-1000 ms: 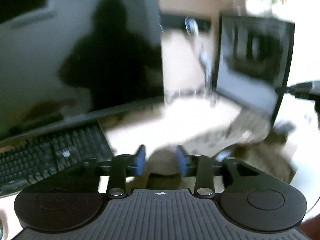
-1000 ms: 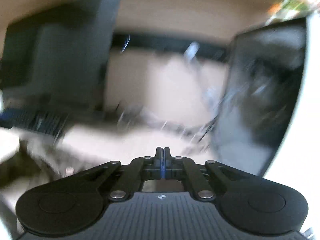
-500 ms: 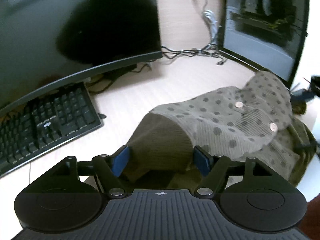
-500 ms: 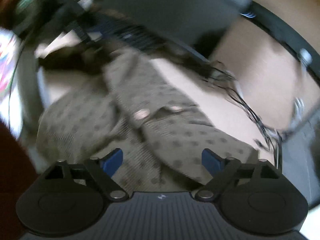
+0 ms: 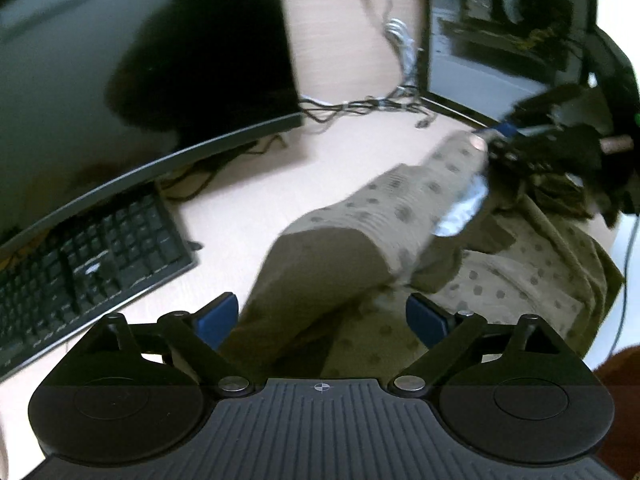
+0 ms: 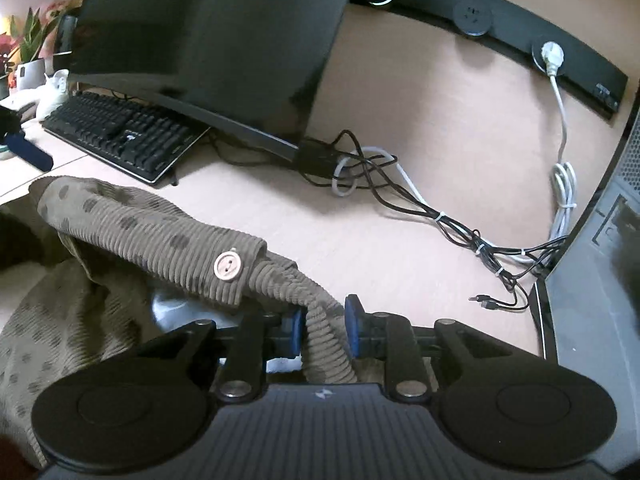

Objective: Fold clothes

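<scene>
An olive-brown polka-dot cardigan (image 5: 360, 240) lies crumpled on the light wooden desk (image 5: 340, 152). My left gripper (image 5: 322, 312) hovers over its near end. Its jaws are opening wide, with a plain brown fold between them and neither blue pad touching it. In the right wrist view the cardigan's ribbed front edge (image 6: 180, 240), with a pale button (image 6: 227, 266), runs into my right gripper (image 6: 323, 324). Those jaws are closing and both pads press on the ribbed band. The left wrist view shows the right gripper (image 5: 492, 140) at the cardigan's far tip.
A curved dark monitor (image 5: 140, 60) and a black keyboard (image 5: 88, 248) stand to the left. Tangled cables (image 6: 400, 184) lie behind the cardigan. A computer case (image 5: 500, 20) rises at the right. Potted plants (image 6: 28, 40) sit far left.
The left jaws have spread wider over the cardigan. The right gripper swung down to the cardigan, opened, then closed in on its ribbed edge, which is now pulled out into a long ridge.
</scene>
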`<state>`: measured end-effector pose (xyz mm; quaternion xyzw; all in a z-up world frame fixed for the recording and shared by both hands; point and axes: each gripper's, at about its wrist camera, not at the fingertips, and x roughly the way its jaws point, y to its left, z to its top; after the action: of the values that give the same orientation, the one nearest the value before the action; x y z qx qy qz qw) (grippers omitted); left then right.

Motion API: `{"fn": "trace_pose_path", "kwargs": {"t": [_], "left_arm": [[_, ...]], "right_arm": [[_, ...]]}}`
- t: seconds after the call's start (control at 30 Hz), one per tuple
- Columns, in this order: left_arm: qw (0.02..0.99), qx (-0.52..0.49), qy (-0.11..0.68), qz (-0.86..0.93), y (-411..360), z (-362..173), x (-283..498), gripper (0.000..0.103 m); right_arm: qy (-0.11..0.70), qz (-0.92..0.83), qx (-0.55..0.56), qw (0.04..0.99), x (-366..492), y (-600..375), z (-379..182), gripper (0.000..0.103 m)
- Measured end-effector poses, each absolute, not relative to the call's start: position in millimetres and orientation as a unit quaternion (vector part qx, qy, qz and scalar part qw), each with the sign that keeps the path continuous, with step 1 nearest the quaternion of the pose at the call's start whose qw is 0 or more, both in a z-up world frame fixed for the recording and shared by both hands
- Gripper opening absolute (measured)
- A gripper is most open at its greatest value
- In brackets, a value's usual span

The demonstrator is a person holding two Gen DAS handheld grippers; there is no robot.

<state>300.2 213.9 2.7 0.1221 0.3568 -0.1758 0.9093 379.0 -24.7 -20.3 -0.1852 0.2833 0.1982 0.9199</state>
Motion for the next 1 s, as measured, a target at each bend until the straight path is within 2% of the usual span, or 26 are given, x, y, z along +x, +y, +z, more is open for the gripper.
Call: {"fn": "trace_pose_path", "kwargs": {"t": [0.23,0.27,0.33,0.37,0.4,0.47,0.5,0.53,0.57,0.6,0.67,1.0], "left_arm": [[0.891,0.200,0.375,-0.157,188.7,-37.5,335.4,0.096],[0.892,0.191,0.381,-0.149,191.4,-41.5,343.6,0.096],[0.893,0.155,0.396,-0.145,204.2,-44.6,359.5,0.096],[0.895,0.139,0.400,-0.143,211.8,-43.9,365.8,0.096],[0.896,0.123,0.402,-0.145,219.2,-43.7,370.6,0.096],[0.898,0.095,0.405,-0.145,230.7,-43.2,378.9,0.085],[0.899,0.084,0.405,-0.142,234.8,-43.0,382.3,0.063],[0.901,0.080,0.402,-0.141,234.0,-41.2,383.0,0.037],[0.903,0.075,0.400,-0.139,233.1,-39.5,383.6,0.028],[0.904,0.071,0.398,-0.138,232.2,-37.7,384.3,0.024],[0.909,0.081,0.385,-0.136,227.5,-31.8,379.5,0.020],[0.940,0.077,0.276,-0.184,236.8,43.4,282.0,0.017]], "right_arm": [[0.292,0.180,-0.188,0.920,391.5,-36.0,-34.4,0.021],[0.294,0.176,-0.199,0.918,391.4,-38.7,-37.5,0.025],[0.296,0.174,-0.220,0.913,389.5,-47.3,-45.2,0.040],[0.297,0.175,-0.224,0.912,389.1,-52.2,-49.4,0.051],[0.299,0.176,-0.222,0.911,389.3,-57.4,-53.9,0.055],[0.303,0.175,-0.208,0.913,392.7,-63.7,-61.3,0.055],[0.304,0.172,-0.201,0.915,395.2,-63.1,-63.5,0.054],[0.302,0.171,-0.201,0.916,396.9,-59.7,-63.9,0.049],[0.300,0.172,-0.203,0.916,398.0,-55.2,-63.2,0.027],[0.294,0.170,-0.208,0.917,397.4,-50.7,-60.3,0.011],[0.272,0.160,-0.216,0.924,391.6,-43.7,-48.0,0.008],[0.177,0.106,-0.163,0.965,289.6,-50.9,48.7,0.006]]}}
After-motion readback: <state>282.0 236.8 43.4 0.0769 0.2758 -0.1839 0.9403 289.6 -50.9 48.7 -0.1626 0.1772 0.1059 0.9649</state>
